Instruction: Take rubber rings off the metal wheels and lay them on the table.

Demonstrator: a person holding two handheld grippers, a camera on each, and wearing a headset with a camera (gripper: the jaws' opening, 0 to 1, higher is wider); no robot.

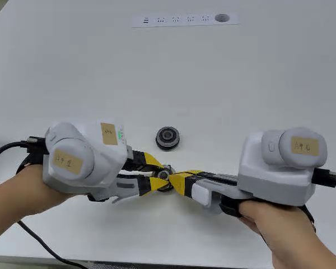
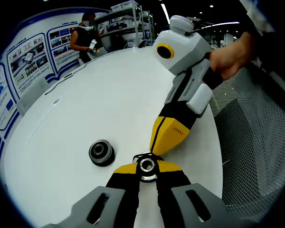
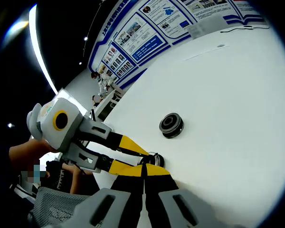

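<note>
Left tool (image 1: 160, 175) – clenched on a small metal wheel (image 2: 147, 166), one yellow-tipped jaw on each side, the wheel held just above the counter (image 1: 241, 84) near its front edge. A second metal wheel (image 1: 168, 138), with a dark rubber ring around it, lies flat on the counter just beyond the held one, apart from both tools. Right tool (image 3: 145, 170) – jaws pressed together, tips meeting the held wheel from the right side. Whether they pinch any rubber between them cannot be told.
</note>
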